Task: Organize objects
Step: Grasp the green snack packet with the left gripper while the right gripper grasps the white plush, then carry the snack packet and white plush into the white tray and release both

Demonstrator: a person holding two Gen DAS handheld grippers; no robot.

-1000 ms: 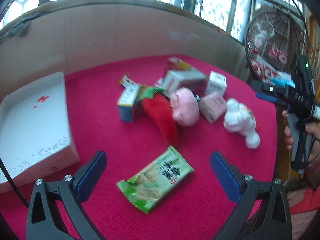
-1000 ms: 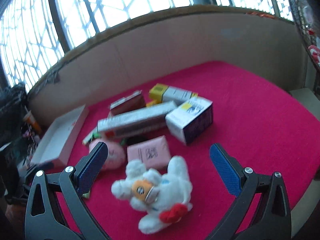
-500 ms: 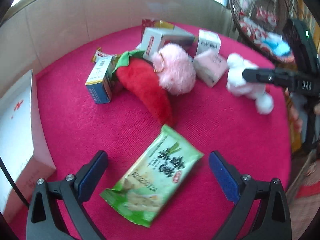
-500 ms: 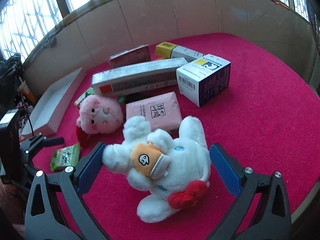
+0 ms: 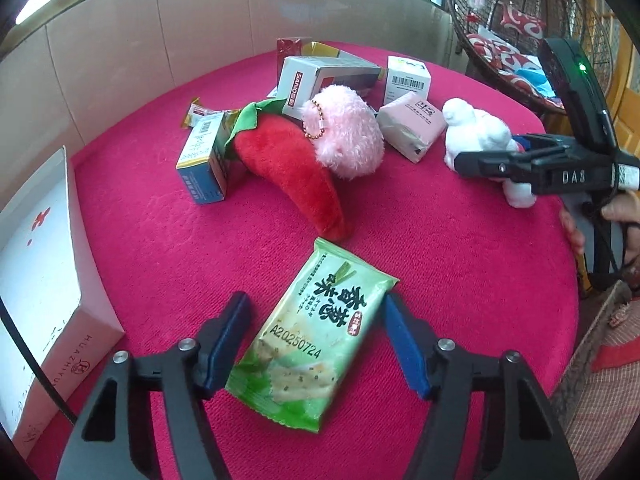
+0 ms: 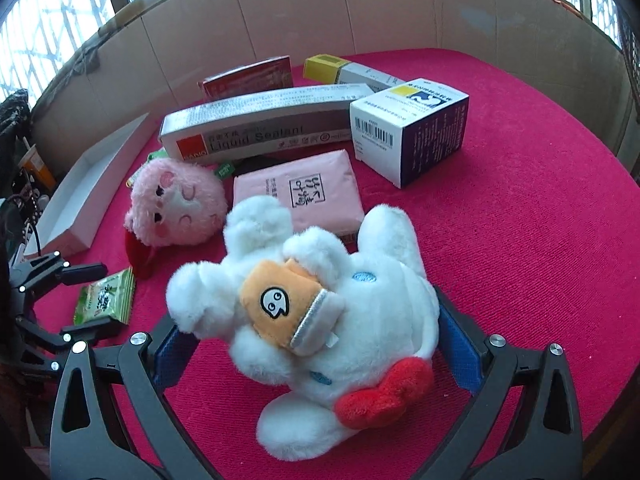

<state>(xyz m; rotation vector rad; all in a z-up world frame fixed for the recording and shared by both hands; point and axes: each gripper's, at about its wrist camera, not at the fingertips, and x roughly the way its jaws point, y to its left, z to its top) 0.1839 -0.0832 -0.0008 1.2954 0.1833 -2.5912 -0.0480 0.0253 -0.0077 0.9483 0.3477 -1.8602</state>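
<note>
At lower centre of the left wrist frame, we straddle the green snack packet with our left gripper, jaws closing but not yet pinching, its long axis running diagonally between them, while our right gripper brackets the white plush, fingers spread.

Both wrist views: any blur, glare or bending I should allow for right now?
Left wrist view: sharp, the print on the green cracker packet is legible; the window strip along the top is blown out; the fisheye bows the red tabletop and darkens the corners. Right wrist view: also sharp on the white plush toy; the windows are overexposed; straight boxes such as the Liquid Sealant box look curved.
</note>
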